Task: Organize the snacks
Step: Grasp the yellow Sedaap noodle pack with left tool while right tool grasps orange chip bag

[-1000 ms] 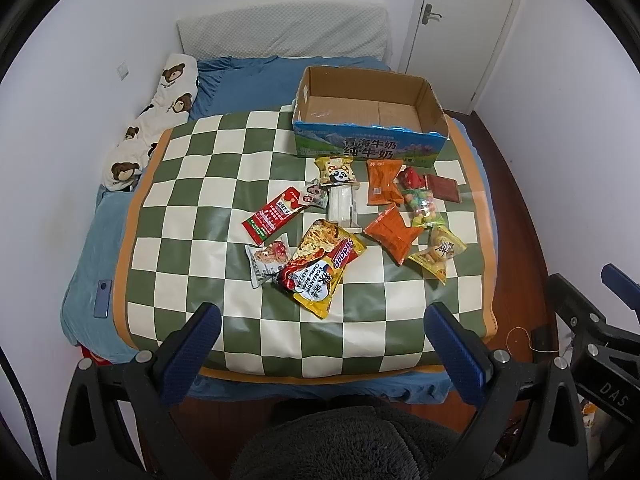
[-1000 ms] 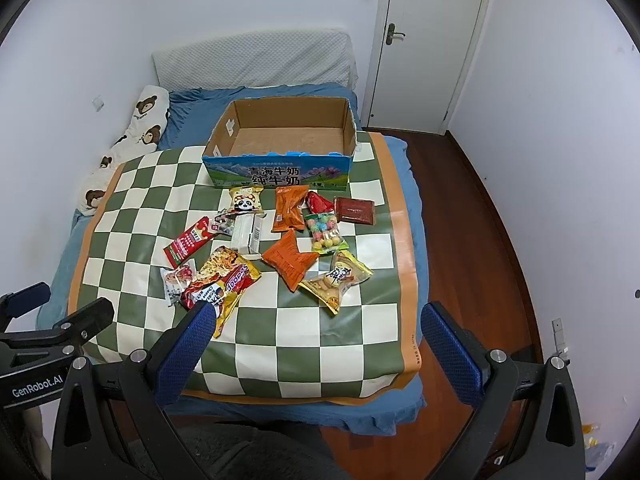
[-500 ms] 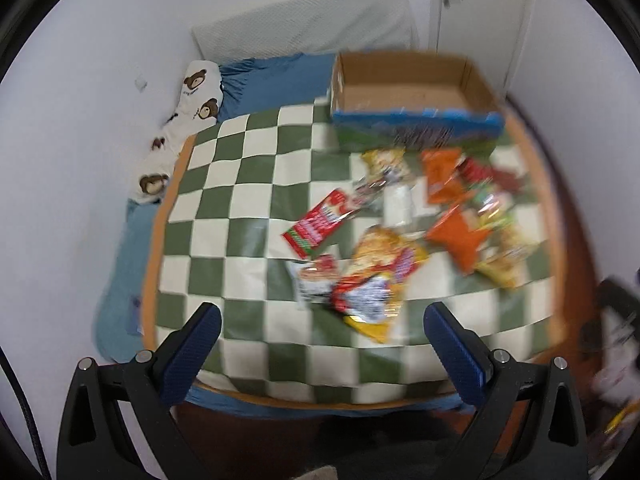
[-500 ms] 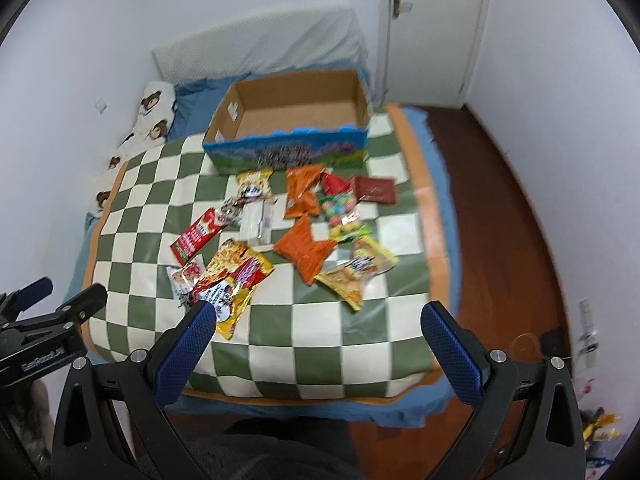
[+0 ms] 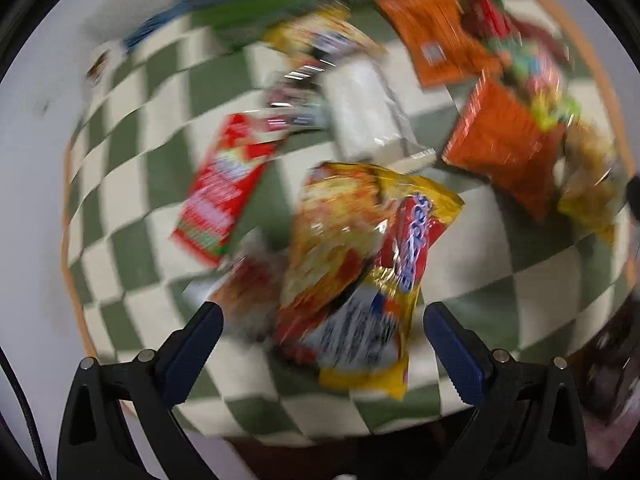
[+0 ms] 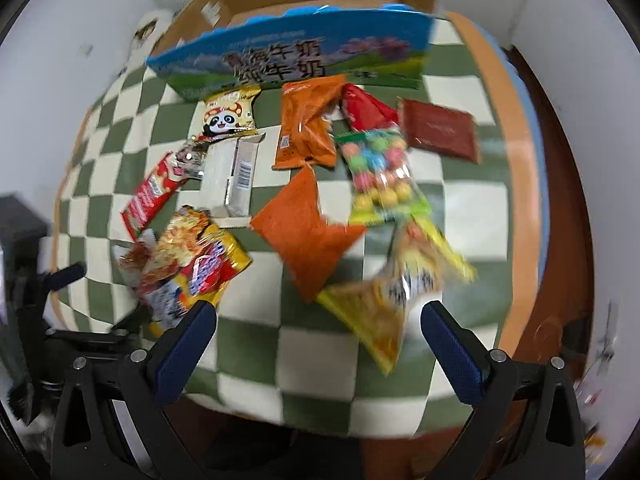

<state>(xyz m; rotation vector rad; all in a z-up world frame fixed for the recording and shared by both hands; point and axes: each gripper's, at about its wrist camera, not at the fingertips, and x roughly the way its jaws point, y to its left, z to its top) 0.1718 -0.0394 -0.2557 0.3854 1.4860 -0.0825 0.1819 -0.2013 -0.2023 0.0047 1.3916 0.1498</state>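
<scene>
Several snack packets lie on a green-and-white checkered cloth [image 6: 472,208]. My left gripper [image 5: 323,344] is open and empty, just above the near end of a big yellow-and-red noodle bag [image 5: 360,264], with a red packet [image 5: 222,196] to its left. My right gripper [image 6: 318,340] is open and empty, close over a yellow chips bag [image 6: 396,292] and an orange packet [image 6: 308,228]. An open cardboard box with a blue printed front [image 6: 296,56] stands behind the snacks. The left gripper's body also shows in the right wrist view [image 6: 60,320]. The left wrist view is motion-blurred.
A candy-ball bag [image 6: 380,172], a dark red packet [image 6: 440,128], a panda packet [image 6: 230,116], a white carton [image 6: 234,172] and a second orange packet [image 6: 306,120] lie between the box and my grippers. Wooden floor [image 6: 560,184] runs along the bed's right side.
Both grippers have dropped fast toward the snacks, which now fill both views. The left one closed in on the noodle bag, the right one on the yellow chips bag. Both stay open.
</scene>
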